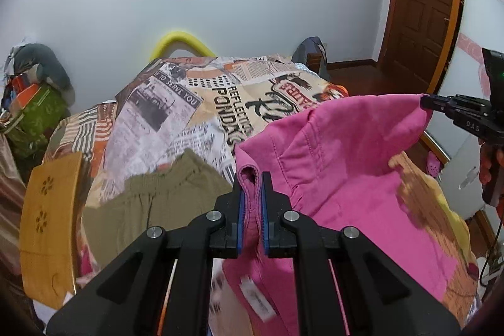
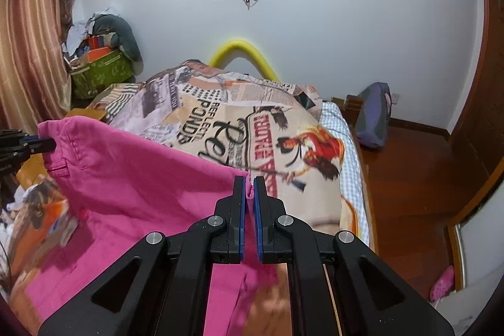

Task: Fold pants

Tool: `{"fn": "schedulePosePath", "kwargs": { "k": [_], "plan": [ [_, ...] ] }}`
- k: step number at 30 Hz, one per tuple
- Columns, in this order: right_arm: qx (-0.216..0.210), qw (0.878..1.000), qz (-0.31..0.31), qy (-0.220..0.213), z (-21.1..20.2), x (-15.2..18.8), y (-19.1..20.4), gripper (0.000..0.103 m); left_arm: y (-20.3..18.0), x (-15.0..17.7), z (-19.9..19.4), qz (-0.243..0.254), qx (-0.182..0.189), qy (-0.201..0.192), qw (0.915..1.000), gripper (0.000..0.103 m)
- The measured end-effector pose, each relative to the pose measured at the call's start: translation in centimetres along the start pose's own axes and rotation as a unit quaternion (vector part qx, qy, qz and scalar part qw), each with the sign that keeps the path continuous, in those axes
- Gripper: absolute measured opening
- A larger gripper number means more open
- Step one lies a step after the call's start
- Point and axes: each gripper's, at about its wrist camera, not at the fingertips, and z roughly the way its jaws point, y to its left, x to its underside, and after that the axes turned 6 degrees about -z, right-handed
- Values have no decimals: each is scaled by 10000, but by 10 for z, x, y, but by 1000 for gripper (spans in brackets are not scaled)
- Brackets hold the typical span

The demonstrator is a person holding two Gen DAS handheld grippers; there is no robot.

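Your left gripper (image 1: 252, 178): clamped on a bunched waistband corner of the pink pants (image 1: 340, 153), which hang lifted over the near end of the bed (image 2: 349, 128). Your right gripper (image 2: 249, 183): pinched on the opposite waistband corner. Hidden: the pants' lower legs, cut off behind both grippers; the white label (image 1: 256, 301) is blurred, unreadable. Olive garment (image 1: 163, 197): lies on the printed blanket (image 1: 176, 115) toward the bed's left edge. Open room: the blanket's far half, up to the yellow headboard arch (image 2: 242, 51)
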Motion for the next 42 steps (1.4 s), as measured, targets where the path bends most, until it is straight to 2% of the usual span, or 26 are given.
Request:
{"fn": "schedulePosePath", "kwargs": {
  "k": [7,13,18,25,26,31,35,38,40,42],
  "plan": [
    [-127,9998,147,39,-43,39,17,4,-15,50,-39,77,74,40,9999,8],
    [-180,9995,161,218,-63,77,33,4,-29,104,-57,271,97,288,9992,8],
    [-406,9964,365,650,-59,123,41,4,-33,146,-58,196,179,606,9978,8],
    [-422,9932,87,1078,-65,162,64,6,-41,186,-72,288,66,756,9967,10],
    [-396,9929,58,1120,-67,166,65,7,-40,189,-74,295,51,758,9967,10],
    [-279,9939,88,1068,-85,177,66,28,-37,198,-91,274,97,826,9962,12],
    [-198,9962,37,848,-102,172,68,30,-39,193,-112,317,106,660,9973,12],
    [-153,9975,-54,687,-110,163,75,32,-41,180,-124,181,205,501,9984,17],
    [-227,9978,-81,623,-111,158,82,39,-47,171,-124,134,357,466,9982,17],
    [-362,9976,-94,583,-107,154,91,41,-56,166,-118,168,455,476,9977,17]
  ]
}}
